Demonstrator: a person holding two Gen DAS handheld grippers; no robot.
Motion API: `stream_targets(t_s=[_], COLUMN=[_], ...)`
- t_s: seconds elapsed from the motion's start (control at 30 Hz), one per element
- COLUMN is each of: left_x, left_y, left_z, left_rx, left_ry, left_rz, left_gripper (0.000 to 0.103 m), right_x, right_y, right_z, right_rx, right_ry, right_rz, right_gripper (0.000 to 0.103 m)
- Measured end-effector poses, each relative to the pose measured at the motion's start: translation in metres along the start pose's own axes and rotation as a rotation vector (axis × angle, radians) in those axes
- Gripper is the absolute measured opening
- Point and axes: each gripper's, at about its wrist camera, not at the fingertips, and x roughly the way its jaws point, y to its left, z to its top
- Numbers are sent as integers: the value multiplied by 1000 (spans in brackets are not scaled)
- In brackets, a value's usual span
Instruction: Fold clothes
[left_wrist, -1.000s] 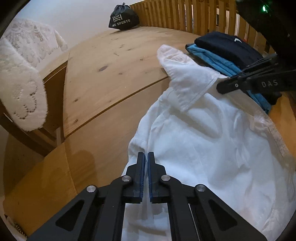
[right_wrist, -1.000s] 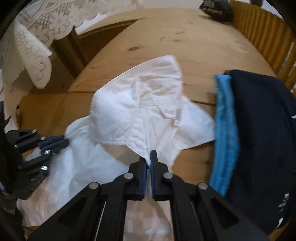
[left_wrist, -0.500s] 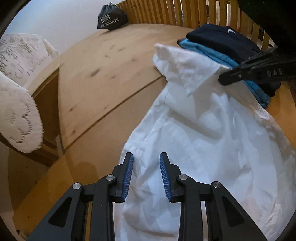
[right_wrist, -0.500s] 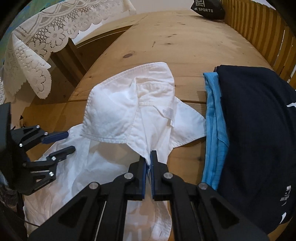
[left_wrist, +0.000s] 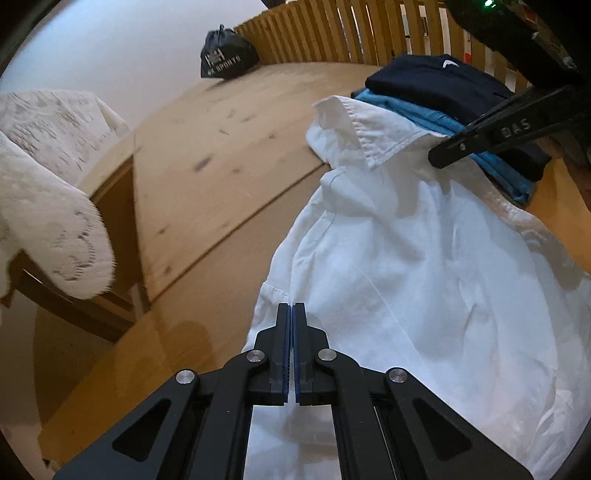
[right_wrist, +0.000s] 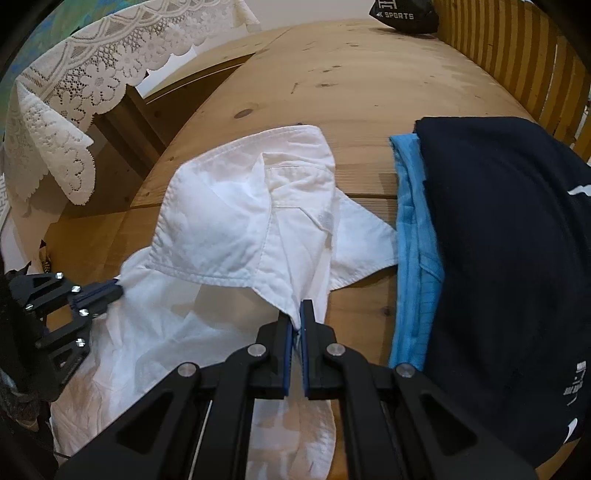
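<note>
Beside the folded navy and blue stack on the wooden table, the white shirt lies spread, its collar edge pinched by the closed right gripper, its shoulder seam clamped by the closed left gripper.

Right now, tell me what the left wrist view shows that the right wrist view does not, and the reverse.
Only the left wrist view shows the lower body of the white shirt spreading toward the camera, and the left gripper shut on its side edge up close.

Only the right wrist view shows the inside of the collar with its label, and the right gripper shut on the collar's corner up close.

Both show the wooden table, the folded navy garment stacked on the blue one, the black sports bag and the lace cloth.
</note>
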Motion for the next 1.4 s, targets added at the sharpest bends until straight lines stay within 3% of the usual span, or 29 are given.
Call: stream_targets(t_s=[0.2, 0.33, 0.4, 0.5, 0.57, 0.63, 0.67, 0.73, 0.83, 0.97, 1.03, 1.17, 1.27, 1.33, 1.4], left_x=[-6, 29, 30, 28, 13, -10, -21, -43, -68, -68, -79, -127, -190, -234, -277], left_y=[9, 27, 30, 35, 39, 44, 45, 40, 27, -9, -23, -41, -64, -80, -88], left_z=[6, -1, -2, -4, -4, -7, -11, -20, -33, -47, -62, -97, -132, -156, -179], left_rx=[-14, -78, -96, -120, -120, -127, -134, -142, -136, -100, -100, -138, -106, -64, -76], left_ry=[-31, 55, 58, 58, 41, 10, 0, -12, -17, 45, 66, 74, 72, 65, 36], left_rz=[50, 65, 70, 82, 100, 104, 85, -3, -146, -284, -277, -286, -277, -231, -206], left_gripper=[1, 1, 2, 8, 18, 22, 22, 23, 27, 27, 29, 27, 28, 28, 38], right_x=[2, 8, 10, -3, -23, -43, -53, -71, -79, -70, -61, -75, -108, -142, -180], right_y=[-1, 2, 5, 9, 6, 2, 1, -2, 1, 2, 10, 24, 23, 19, 10], right_z=[2, 5, 6, 4, -2, -9, -12, -23, -54, -100, -120, -158, -191, -216, -240], right_rx=[20, 19, 11, -20, -26, -31, -34, -43, -77, -70, -81, -154, -180, -208, -201], right_ry=[-19, -23, -25, -51, -98, -145, -169, -191, -119, -3, 67, 95, 113, 96, 56], right_rz=[-9, -37, -64, -87, -65, -43, -33, -1, 50, 145, 199, 102, 102, 89, 104], right_gripper=[4, 4, 11, 14, 15, 25, 32, 32, 32, 32, 32, 32, 32, 32, 33])
